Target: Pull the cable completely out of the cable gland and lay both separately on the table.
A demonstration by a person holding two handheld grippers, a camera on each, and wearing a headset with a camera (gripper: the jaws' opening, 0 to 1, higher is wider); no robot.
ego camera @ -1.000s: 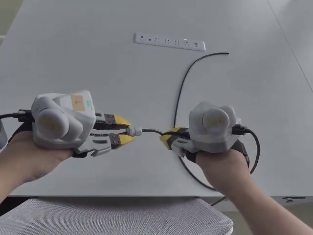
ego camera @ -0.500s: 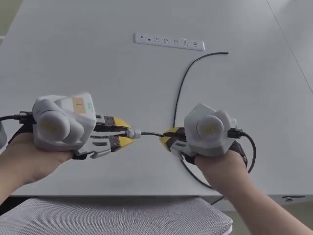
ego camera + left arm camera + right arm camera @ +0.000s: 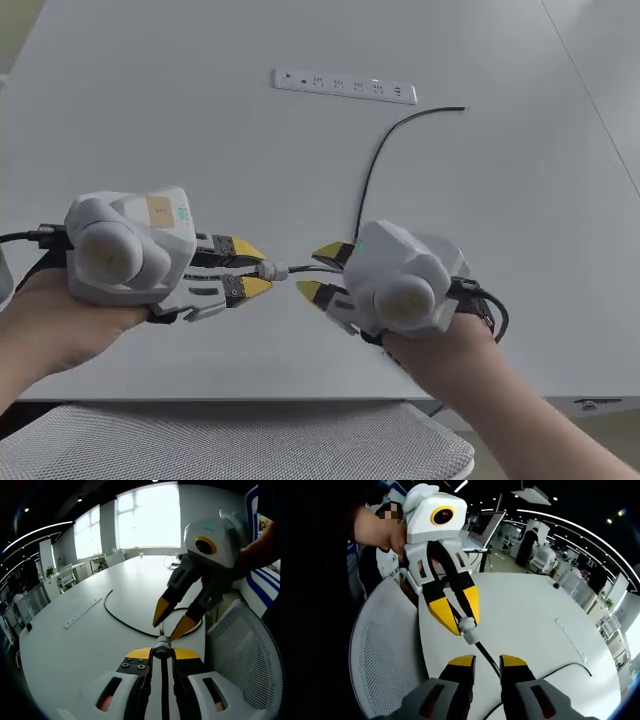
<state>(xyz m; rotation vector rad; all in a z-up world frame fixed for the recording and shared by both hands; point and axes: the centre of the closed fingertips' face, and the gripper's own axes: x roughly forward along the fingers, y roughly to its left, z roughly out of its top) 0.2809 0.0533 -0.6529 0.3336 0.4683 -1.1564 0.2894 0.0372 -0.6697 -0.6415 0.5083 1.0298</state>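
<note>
The left gripper point(image 3: 255, 268) hangs above the near edge of the table point(image 3: 200, 130). Its yellow-tipped jaws pinch the cable gland point(image 3: 271, 270), a small pale fitting that sticks out a little past the tips and points right. From the gland's open end the cable point(image 3: 372, 175), thin and black, runs rightward, roughly along the near edge. It then bends away toward the far edge and ends just off the right end of the power strip point(image 3: 345, 87).

The right gripper point(image 3: 320, 270) faces the left one, tip to tip and near it. Its jaws are spread, one on each side of the cable just beyond the gland. In the right gripper view the cable point(image 3: 487, 657) passes up between the two parted tips without clearly touching either.

The cable's short stretch at the gland lies in line with both grippers. The right gripper therefore looks placed to close on the cable and draw it rightward, straight along that line, while the left one keeps the gland back. The cable looks limp, so a hold close to the gland should pull more cleanly.
</note>
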